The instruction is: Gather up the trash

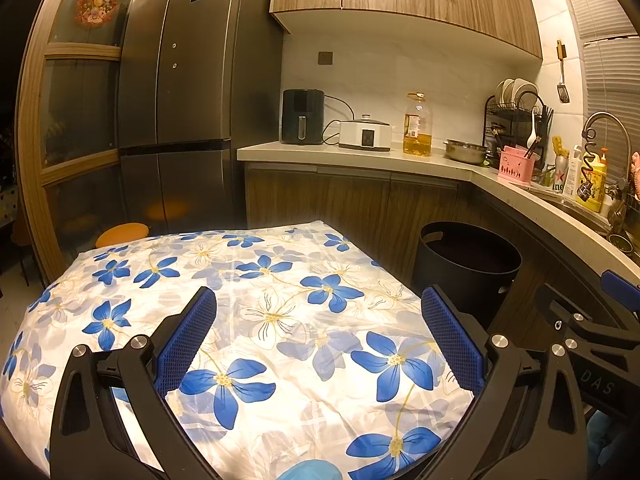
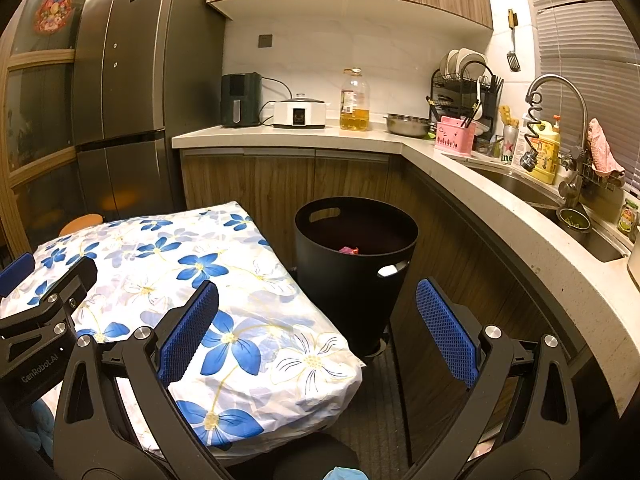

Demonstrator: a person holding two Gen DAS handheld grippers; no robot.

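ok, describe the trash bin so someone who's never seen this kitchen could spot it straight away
Find the L-shaped kitchen counter with wood-fronted cabinets below. On the floor in front of those cabinets, just past the far right corner of the table with the blue-flower cloth, stands the trash bin. It is the only round black tub there, open-topped, with cut-out handles near the rim and something pink inside.

There is one black bin (image 2: 356, 264) at 12 o'clock, with one pink wrapper (image 2: 349, 249) inside. One desk (image 2: 224, 296) with blue flowers sits at 9 o'clock. On the counter (image 2: 304, 136) stand one oil bottle (image 2: 354, 100), one air fryer (image 2: 241, 99) and one white cooker (image 2: 300, 113).
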